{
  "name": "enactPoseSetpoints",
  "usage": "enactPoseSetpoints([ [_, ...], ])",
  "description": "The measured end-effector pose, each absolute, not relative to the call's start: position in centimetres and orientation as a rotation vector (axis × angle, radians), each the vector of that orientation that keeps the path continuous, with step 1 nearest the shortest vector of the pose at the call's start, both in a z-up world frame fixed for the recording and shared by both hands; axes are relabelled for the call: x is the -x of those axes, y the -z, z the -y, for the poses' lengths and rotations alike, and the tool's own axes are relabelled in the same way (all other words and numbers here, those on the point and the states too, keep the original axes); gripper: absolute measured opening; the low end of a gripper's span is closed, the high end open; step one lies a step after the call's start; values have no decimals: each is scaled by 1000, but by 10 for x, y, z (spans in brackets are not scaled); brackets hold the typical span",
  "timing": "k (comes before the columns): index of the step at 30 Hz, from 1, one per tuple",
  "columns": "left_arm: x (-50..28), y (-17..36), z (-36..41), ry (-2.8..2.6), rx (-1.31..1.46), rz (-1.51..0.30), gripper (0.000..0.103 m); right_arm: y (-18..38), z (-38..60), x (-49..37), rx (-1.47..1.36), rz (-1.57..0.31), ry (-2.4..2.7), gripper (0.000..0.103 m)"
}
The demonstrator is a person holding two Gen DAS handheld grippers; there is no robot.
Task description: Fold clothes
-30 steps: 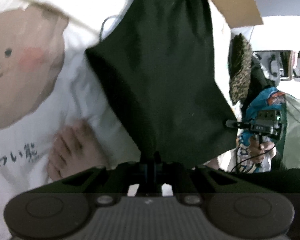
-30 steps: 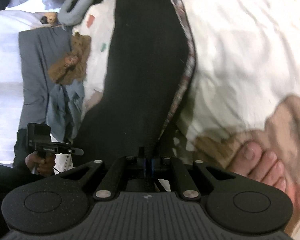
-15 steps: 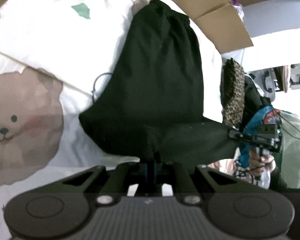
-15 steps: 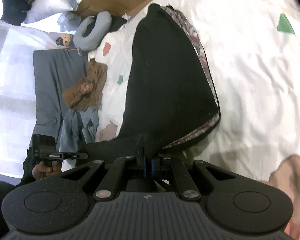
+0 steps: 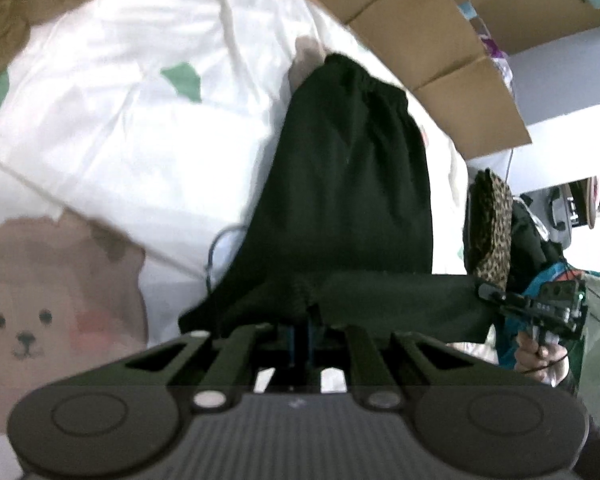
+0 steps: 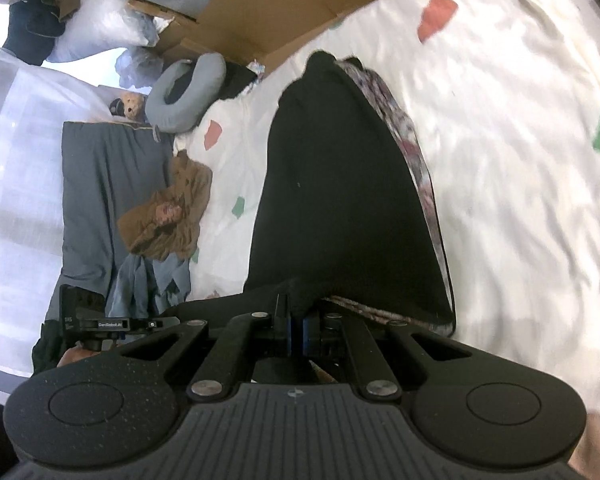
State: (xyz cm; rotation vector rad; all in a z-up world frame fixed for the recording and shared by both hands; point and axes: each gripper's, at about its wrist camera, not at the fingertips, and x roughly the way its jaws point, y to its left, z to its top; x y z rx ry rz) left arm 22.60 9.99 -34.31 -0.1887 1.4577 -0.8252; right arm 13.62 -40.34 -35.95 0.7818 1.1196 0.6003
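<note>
A black garment (image 5: 352, 184) with a gathered elastic waistband at its far end lies stretched over a white bedspread (image 5: 140, 128). My left gripper (image 5: 304, 320) is shut on its near edge. In the right wrist view the same black garment (image 6: 340, 184) shows a floral lining along its right edge. My right gripper (image 6: 296, 316) is shut on the other near corner. The near edge runs taut between the two grippers. The right gripper also shows in the left wrist view (image 5: 540, 304), and the left one in the right wrist view (image 6: 100, 322).
The bedspread has coloured patches and a bear print (image 5: 40, 312). Cardboard boxes (image 5: 440, 52) stand past the bed's far edge. A leopard-print item (image 5: 492, 224) lies right. A brown garment (image 6: 168, 212), blue clothes (image 6: 148, 280), a grey blanket (image 6: 92, 184) and a neck pillow (image 6: 184, 92) lie left.
Both grippers have pulled back and lowered with the black garment, which went from hanging close to the cameras to lying stretched flat on the bed. A bare foot has left both views.
</note>
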Motion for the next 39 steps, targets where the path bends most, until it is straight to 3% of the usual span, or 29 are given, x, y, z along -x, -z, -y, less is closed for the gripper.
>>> enactPoseSetpoints([
  [27, -303, 354, -30, 832, 123, -1313, 6, 357, 397, -215, -705, -1078, -485, 3],
  [39, -322, 396, -18, 780, 125, -1327, 6, 390, 401, -243, -712, -1109, -423, 4],
])
